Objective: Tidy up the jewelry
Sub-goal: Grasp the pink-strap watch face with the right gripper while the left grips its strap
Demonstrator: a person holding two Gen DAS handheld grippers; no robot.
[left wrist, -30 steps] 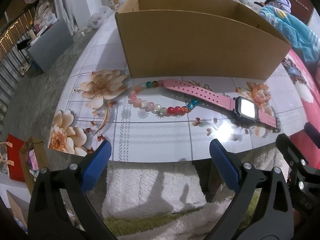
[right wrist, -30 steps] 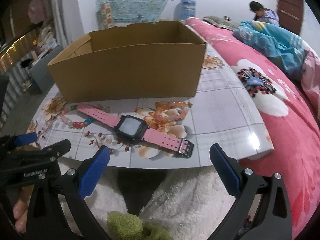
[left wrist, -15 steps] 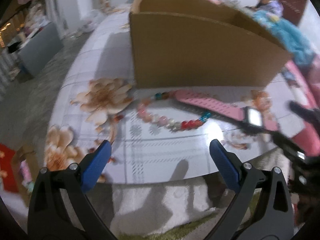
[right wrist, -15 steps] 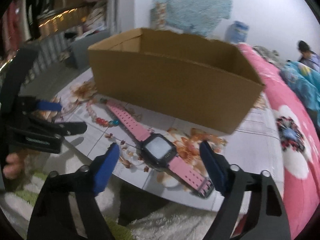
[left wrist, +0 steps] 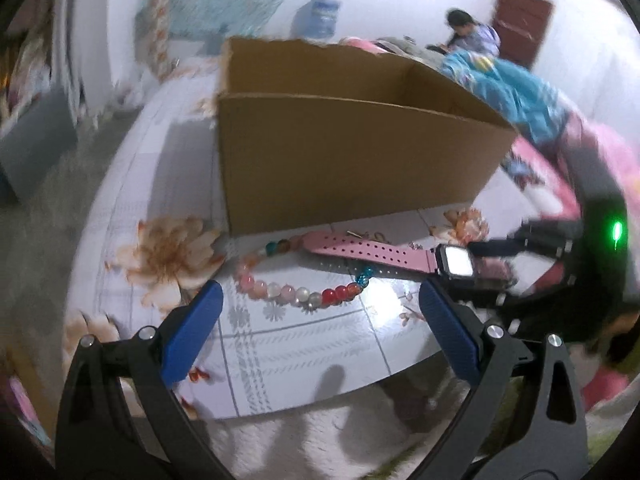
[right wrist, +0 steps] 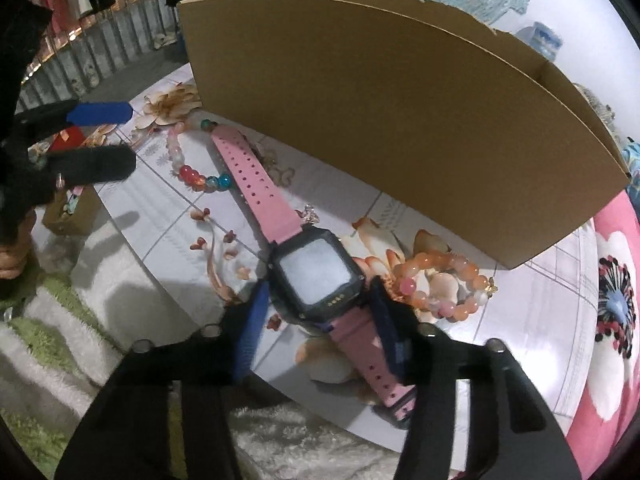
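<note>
Closing around the pink watch (right wrist: 316, 276), the right gripper (right wrist: 320, 320) has come down from well back of the worktop edge to straddle the dark watch case, one blue pad on each side. Its fingers (right wrist: 252, 320) are narrowing, with the case between them, but I cannot say the pads are pressing on it yet. The watch lies flat on the flowered worktop (right wrist: 168, 216), just in front of the cardboard box (right wrist: 400, 120), its long strap overlapping the multicoloured bead bracelet (left wrist: 296, 292). An orange bead bracelet (right wrist: 444, 284) sits just beside the case on the far side. The left gripper (left wrist: 320, 332) has swung a little and now hangs over the near edge of the worktop, fingers spread wide and holding nothing, aimed roughly at the multicoloured beads. To my eye this means the watch is chosen as the first piece; a lift into the box looks like the next step, and the strap may drag the beads as it goes.
</note>
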